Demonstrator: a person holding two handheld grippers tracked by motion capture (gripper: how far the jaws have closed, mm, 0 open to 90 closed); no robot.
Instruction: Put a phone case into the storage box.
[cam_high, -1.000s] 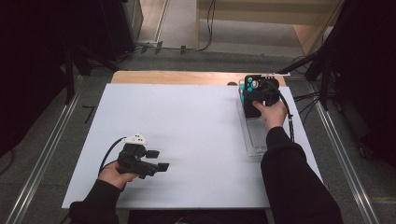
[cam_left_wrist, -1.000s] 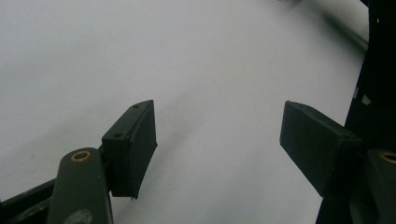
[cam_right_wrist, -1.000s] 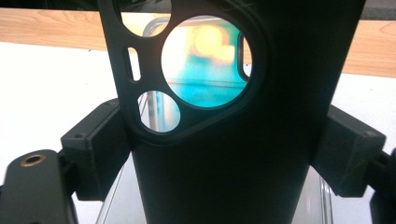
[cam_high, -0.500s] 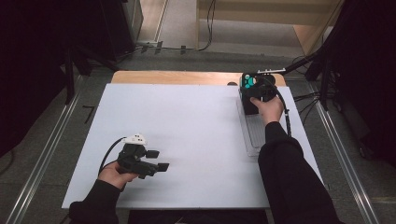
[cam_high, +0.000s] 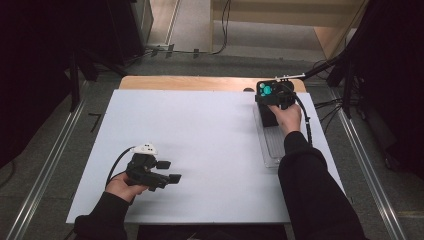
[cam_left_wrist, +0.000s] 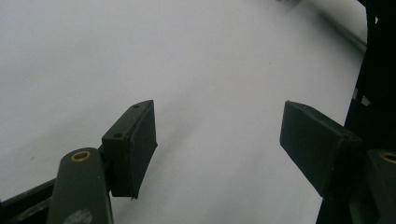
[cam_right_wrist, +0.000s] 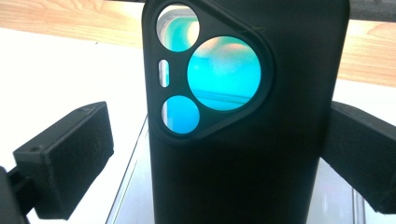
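A black phone case (cam_right_wrist: 243, 140) with round camera cutouts stands close in front of the right gripper's camera, and something teal shows through the cutouts. My right gripper (cam_right_wrist: 215, 158) is open around it: the left pad (cam_right_wrist: 65, 163) stands clear of the case, while the right pad (cam_right_wrist: 362, 154) lies at its edge. From above, the right gripper (cam_high: 271, 95) hovers over the far end of a clear tray (cam_high: 274, 147). My left gripper (cam_high: 167, 171) is open and empty low over the white board, and its jaws (cam_left_wrist: 219, 140) are spread wide over bare white surface.
The white board (cam_high: 200, 135) covers most of the wooden table (cam_high: 190, 82), whose far edge shows behind it. Cables trail off the far right corner. Metal rails run along both sides on the floor.
The right gripper has shifted slightly left and farther along the tray's far end. The left gripper has stayed still.
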